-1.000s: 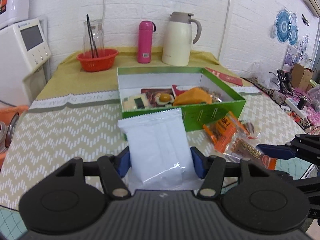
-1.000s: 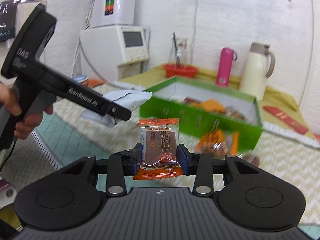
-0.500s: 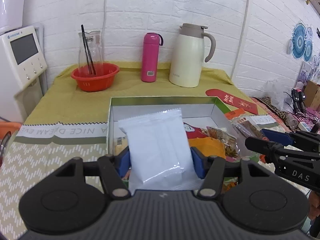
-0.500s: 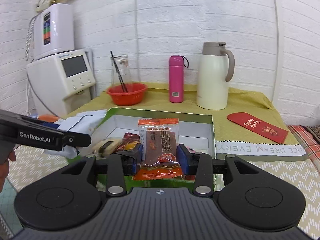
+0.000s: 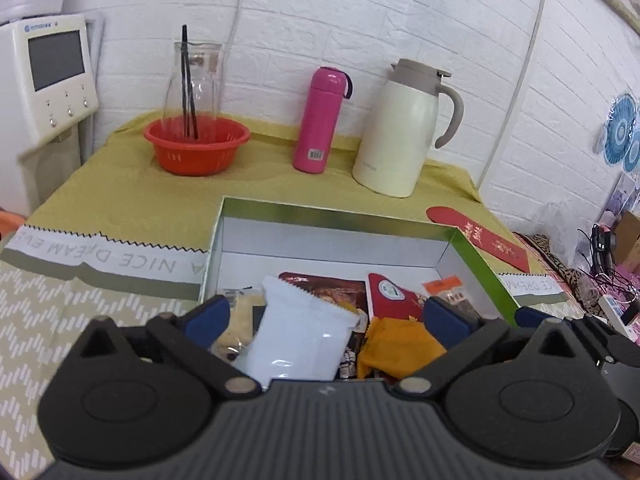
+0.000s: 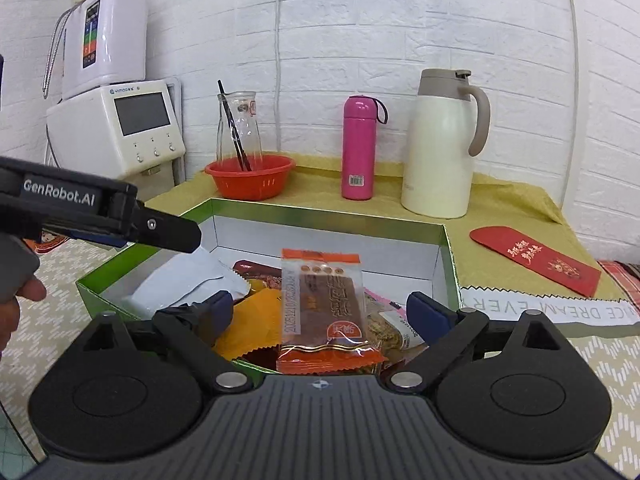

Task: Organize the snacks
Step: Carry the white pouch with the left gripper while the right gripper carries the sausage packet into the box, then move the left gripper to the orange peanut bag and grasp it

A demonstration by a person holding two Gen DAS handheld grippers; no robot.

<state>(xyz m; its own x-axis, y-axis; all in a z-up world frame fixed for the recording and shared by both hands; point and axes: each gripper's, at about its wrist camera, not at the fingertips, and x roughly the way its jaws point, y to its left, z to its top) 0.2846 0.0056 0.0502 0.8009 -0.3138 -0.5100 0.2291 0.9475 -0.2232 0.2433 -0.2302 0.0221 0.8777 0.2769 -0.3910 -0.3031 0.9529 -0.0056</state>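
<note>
A green box (image 5: 484,268) with a white inside holds several snacks. My left gripper (image 5: 326,318) is open above its near left part. A white packet (image 5: 298,340) lies loose between its spread fingers, on the other snacks. It also shows in the right wrist view (image 6: 188,284). My right gripper (image 6: 320,312) is open above the box (image 6: 450,256). An orange-ended brown snack bar (image 6: 324,312) lies free between its fingers, on the pile. The left gripper's body (image 6: 100,216) reaches in from the left in the right wrist view.
Behind the box stand a red bowl (image 5: 196,148) with a glass carafe (image 5: 194,84), a pink bottle (image 5: 322,120) and a cream thermos jug (image 5: 404,128). A red envelope (image 5: 480,240) lies right of the box. A white appliance (image 5: 44,80) stands far left.
Both grippers have opened and let go of their snacks. The white packet and the snack bar have dropped into the box. Both grippers have moved closer over the box.
</note>
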